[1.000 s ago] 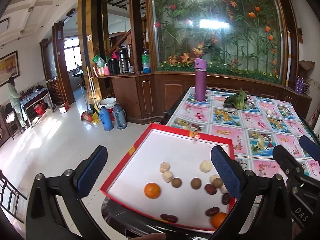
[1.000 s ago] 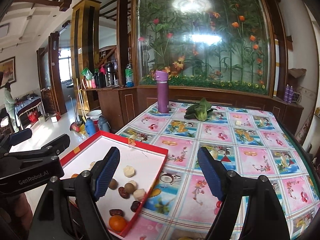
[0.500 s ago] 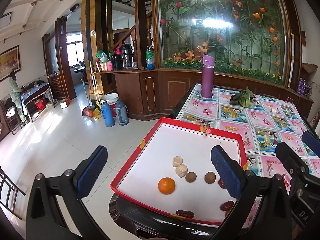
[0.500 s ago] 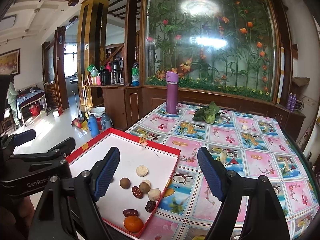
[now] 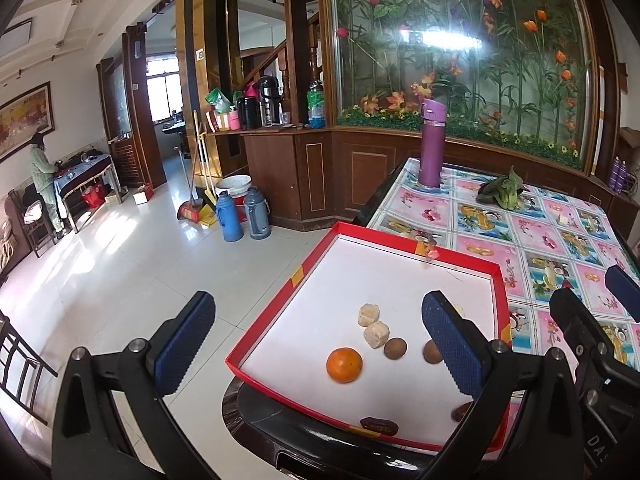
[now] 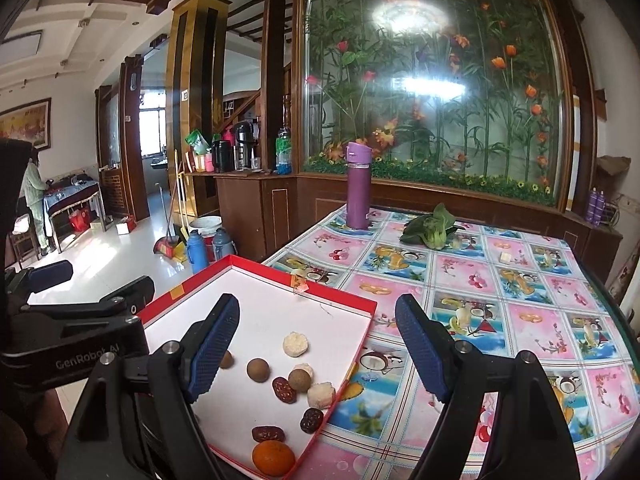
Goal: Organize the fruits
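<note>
A tiled living room with wood panelling and a glass wall of painted flowers lies behind a table (image 6: 500, 320) covered in a pink fruit-print cloth. At the table's near left corner sits a red-rimmed tray (image 5: 404, 240) with a white floor, one corner jutting past the table edge. The fruits lie loose in the tray's near part: an orange (image 5: 344, 365) beside two pale lumps (image 5: 372, 326), two brown round fruits (image 5: 396, 348), and dark red dates (image 5: 379, 426) along the near rim. From the right wrist view a second orange (image 6: 273, 457) sits at the tray's near corner, with dates (image 6: 284, 389), brown balls (image 6: 258, 369) and pale pieces (image 6: 295, 344) just beyond it. The left gripper (image 5: 316, 346) hovers over the tray's left edge, fingers wide apart and empty. The right gripper (image 6: 318, 350) hangs over the tray's right side, likewise spread and empty. A purple flask (image 6: 357, 186) stands upright at the table's far side, with a green leafy vegetable (image 6: 430, 228) to its right.
</note>
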Demonstrator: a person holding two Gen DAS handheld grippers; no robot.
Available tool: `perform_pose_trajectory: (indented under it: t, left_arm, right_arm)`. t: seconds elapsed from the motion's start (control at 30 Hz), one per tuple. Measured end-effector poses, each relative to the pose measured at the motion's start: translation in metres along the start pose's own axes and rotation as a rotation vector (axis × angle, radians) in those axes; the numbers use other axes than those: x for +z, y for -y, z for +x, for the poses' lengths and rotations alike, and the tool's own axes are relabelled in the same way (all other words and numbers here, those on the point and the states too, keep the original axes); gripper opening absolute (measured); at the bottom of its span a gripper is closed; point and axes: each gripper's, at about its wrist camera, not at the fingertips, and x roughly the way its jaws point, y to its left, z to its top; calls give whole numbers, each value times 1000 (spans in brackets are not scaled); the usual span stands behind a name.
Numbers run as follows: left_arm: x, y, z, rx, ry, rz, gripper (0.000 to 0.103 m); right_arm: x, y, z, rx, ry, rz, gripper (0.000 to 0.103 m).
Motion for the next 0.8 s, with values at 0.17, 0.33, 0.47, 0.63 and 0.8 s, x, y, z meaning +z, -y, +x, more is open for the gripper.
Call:
perform_pose_trajectory:
  t: [0.17, 0.33, 0.47, 0.63, 0.8]
  left_arm:
    - [2, 9, 6, -6, -13, 18, 103]
    - [3, 8, 10, -14, -20, 12, 103]
    - [5, 6, 13, -17, -24, 3, 103]
    - [8, 3, 16, -11, -22, -2, 103]
    - [10, 3, 16, -24, -10, -8, 103]
  right_arm:
    - [-1, 6, 3, -8, -10, 9, 80]
    - [-1, 7, 6, -11, -16, 13, 80]
    - [-1, 4, 9, -6, -25, 11, 80]
    - [2, 0, 12, -7, -24, -8, 80]
    - [4, 0, 16, 0, -49, -7, 80]
